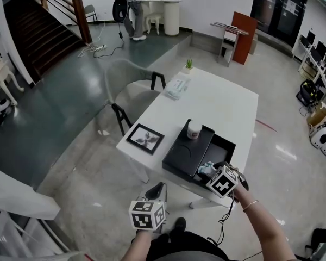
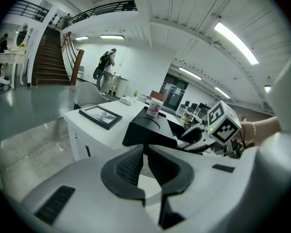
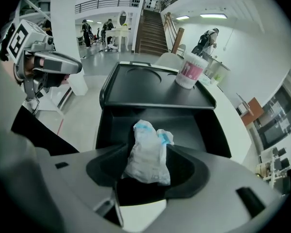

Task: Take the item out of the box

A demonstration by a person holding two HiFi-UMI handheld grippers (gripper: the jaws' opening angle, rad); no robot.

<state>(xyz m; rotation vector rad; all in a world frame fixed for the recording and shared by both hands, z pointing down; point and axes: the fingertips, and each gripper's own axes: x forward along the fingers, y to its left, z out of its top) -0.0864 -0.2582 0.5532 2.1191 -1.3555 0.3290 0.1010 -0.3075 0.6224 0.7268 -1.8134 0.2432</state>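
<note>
The right hand-held gripper (image 3: 148, 155) pinched the crumpled white-and-blue plastic packet (image 3: 146, 164), lower centre; best lifted straight clear of the open black box (image 3: 111, 126).

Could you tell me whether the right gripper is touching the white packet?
Touching: the right gripper view shows the right gripper with jaws pressed on both sides of the packet.
</note>
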